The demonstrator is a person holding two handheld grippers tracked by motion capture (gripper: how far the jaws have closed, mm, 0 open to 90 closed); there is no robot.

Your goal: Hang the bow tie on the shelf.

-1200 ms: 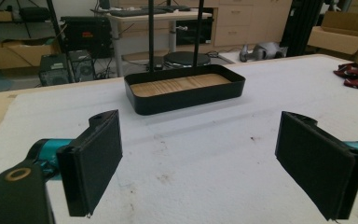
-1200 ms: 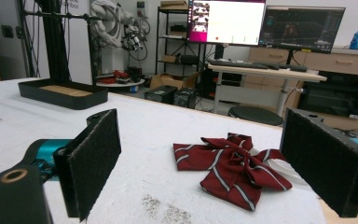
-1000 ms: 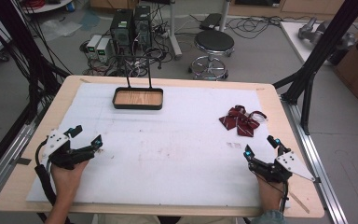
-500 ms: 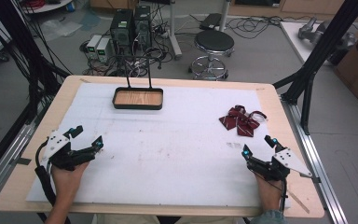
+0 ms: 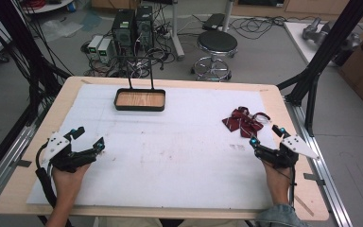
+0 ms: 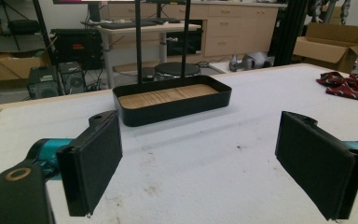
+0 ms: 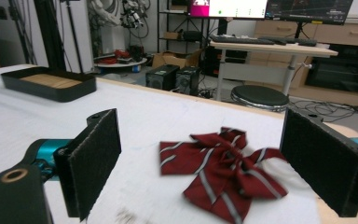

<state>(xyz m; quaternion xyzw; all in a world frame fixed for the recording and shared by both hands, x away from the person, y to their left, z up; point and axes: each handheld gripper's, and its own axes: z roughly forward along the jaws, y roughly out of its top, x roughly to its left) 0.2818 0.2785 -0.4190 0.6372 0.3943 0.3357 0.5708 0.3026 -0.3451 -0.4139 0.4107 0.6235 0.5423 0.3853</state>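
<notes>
1. The table (image 5: 179, 208) w/ its white mat is taking up most of the scene, and a person is sitting at the near edge, forearms coming in low, 1 gripper per hand.
2. The black tray (image 5: 140, 100) w/ a wood floor is sitting at the far side, left of centre, 2 thin black posts rising behind it. It is lying straight ahead of the left gripper, well apart from it; prob. waiting there as the drop spot.
3. The right gripper (image 5: 267, 135) is hovering near the right edge, pointing up-table at the bow tie. Its jaws are standing wide apart, nothing between the pads, and in the right gripper view they are framing the bow, so I'd say the person is lining up for a grab.
4. The left gripper (image 5: 90, 137) is resting at the near-left, also spread wide and empty, approx. aimed at the tray. It looks to be idling while the other hand works.
5. The dark red striped bow tie (image 7: 223, 170) is lying flat on the mat on the right side, just ahead of the right gripper, not touching it, its thin strap looping off toward the table's edge.
</notes>
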